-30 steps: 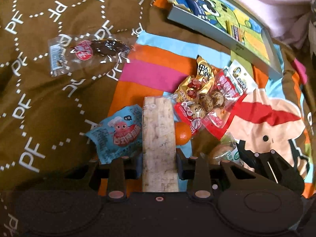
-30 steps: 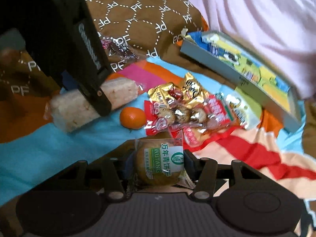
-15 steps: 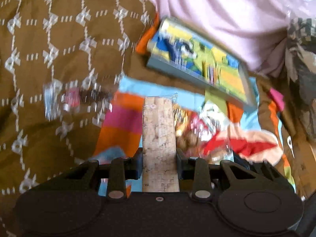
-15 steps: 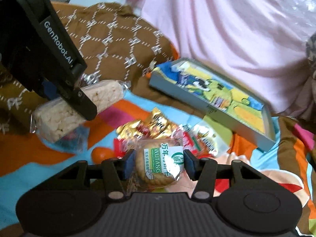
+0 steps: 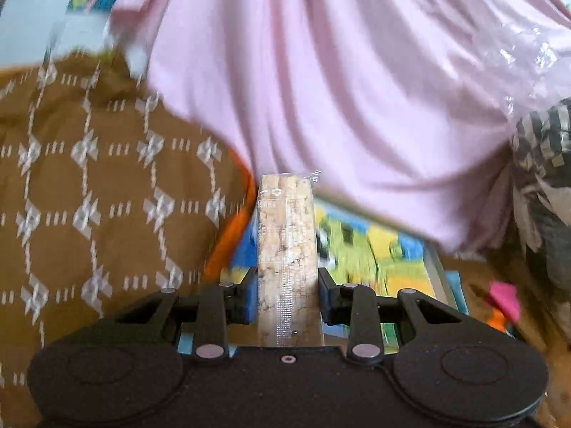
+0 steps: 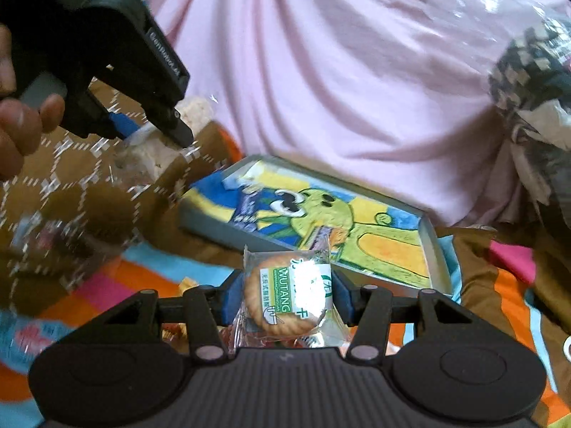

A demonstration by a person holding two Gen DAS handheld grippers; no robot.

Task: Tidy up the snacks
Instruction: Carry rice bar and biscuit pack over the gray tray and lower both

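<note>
1. My left gripper is clamped on a long puffed-rice bar in clear wrap; both pads press its sides, bar sticks straight out fwd past the tips.
2. From the right wrist cam I see that same left gripper upper left, w/ the person's fingers on its handle; the rice bar shows beneath it, blurry.
3. My right gripper is closed on a round wrapped biscuit, green-and-white "WUTANG" label facing up, pads on both edges.
4. Shallow grey tray w/ a cartoon picture on its floor lies just ahead of the biscuit on the bedding. Left cam has the tray directly behind the bar, blurred.
5. Pink cloth hangs behind the tray in both views.
6. Brown patterned blanket to the left; striped orange/blue/pink sheet below.
7. A clear-wrapped snack lies on the brown blanket at left, too blurred to ID.
</note>
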